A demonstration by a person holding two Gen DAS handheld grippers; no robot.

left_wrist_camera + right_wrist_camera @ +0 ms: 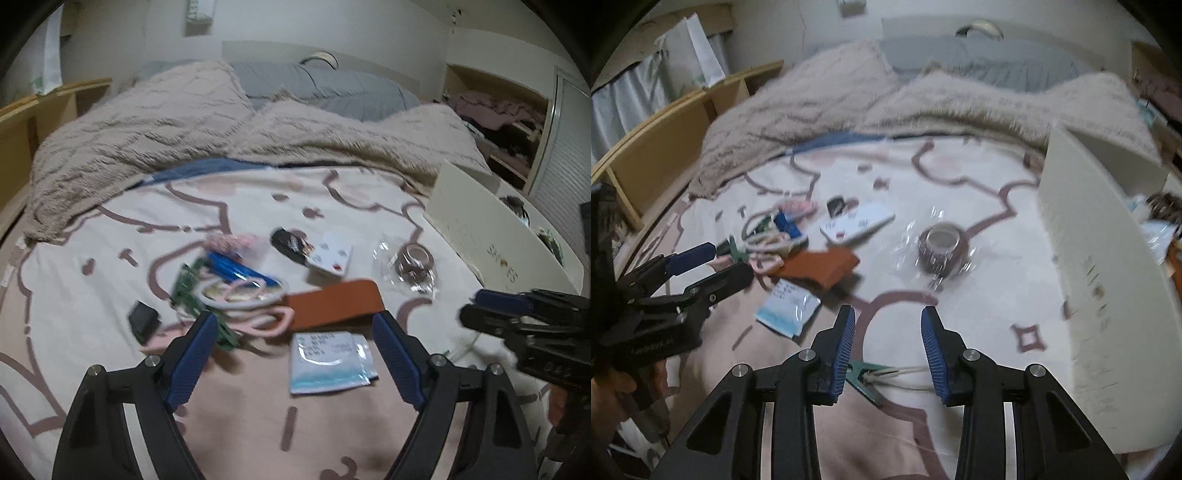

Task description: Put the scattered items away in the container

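The left claw (pixel 295 345) stands wide open over the patterned bed cover (pixel 110 258), nothing between its blue pads (pixel 194 356). Just ahead lie a white sachet (pixel 328 363), an orange-brown flat case (pixel 334 302), a coiled white cable (pixel 240 297), a blue pack (pixel 240 271) and a small black block (pixel 144 321). Farther right sit a tape roll (pixel 415 260) in clear wrap and the cream box (pixel 491 240). The right claw (pixel 480 308) enters at the right edge.

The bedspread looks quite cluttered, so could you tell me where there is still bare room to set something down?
The bedspread lies bare between the tape roll and the white box, and again past the playing cards up to the fuzzy blanket. It is crowded around the brown case, cable loop and sachet.
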